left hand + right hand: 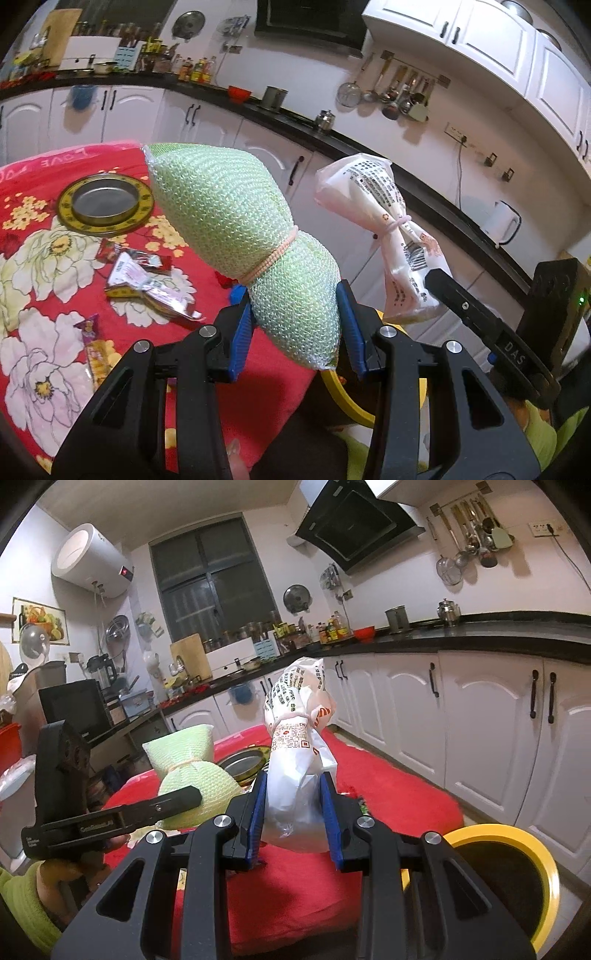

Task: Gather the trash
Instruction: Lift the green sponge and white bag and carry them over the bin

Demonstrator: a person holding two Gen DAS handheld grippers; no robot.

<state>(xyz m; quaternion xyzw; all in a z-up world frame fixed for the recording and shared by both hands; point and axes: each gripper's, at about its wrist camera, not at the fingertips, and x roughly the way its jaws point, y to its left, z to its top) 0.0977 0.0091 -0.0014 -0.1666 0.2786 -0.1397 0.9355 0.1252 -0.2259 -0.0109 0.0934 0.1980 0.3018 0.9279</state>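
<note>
My left gripper (295, 325) is shut on a green mesh bundle (236, 221) tied with a rubber band, held up above the edge of the red floral table (44, 288). My right gripper (295, 805) is shut on a white printed plastic bag (299, 746) tied with a band, also held in the air. The white bag also shows in the left wrist view (388, 229), and the green bundle shows in the right wrist view (188, 768). A yellow-rimmed bin (517, 878) stands below the right gripper, beside the table; its rim shows in the left wrist view (343, 398).
Several snack wrappers (147, 280) and a packet (96, 350) lie on the tablecloth. A round tin lid (105, 203) sits further back on the table. White kitchen cabinets (480, 720) and a black counter run behind.
</note>
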